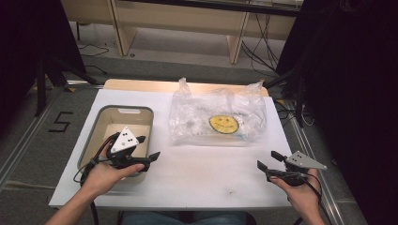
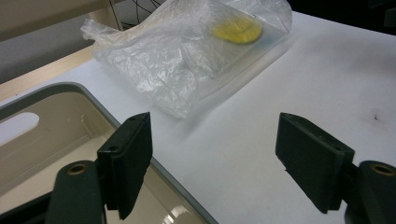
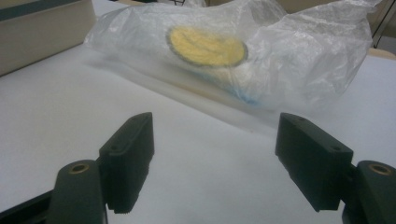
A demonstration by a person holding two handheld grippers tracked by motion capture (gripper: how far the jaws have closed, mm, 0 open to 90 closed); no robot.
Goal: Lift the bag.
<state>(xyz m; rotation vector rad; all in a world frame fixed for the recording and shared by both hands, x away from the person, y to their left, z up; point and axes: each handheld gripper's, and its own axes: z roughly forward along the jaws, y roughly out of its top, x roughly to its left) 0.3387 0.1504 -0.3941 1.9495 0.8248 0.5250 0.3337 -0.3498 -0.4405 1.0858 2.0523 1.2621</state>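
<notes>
A crumpled clear plastic bag (image 1: 217,117) with a round yellow smiley print (image 1: 223,124) lies on the white table at the back centre. The bag (image 2: 187,51) also appears in the left gripper view and, closer, the bag (image 3: 243,51) in the right gripper view. My left gripper (image 1: 150,147) is held open over the near right corner of a beige bin (image 1: 101,126), its jaws wide apart and empty. My right gripper (image 1: 270,160) is open too, near the table's front right, pointing toward the bag with nothing between its jaws.
The beige bin (image 2: 70,93) with a grey rim and a handle slot sits on the left of the white table (image 1: 202,173). Dark curtains flank both sides. Wooden furniture and cables stand beyond the table's far edge.
</notes>
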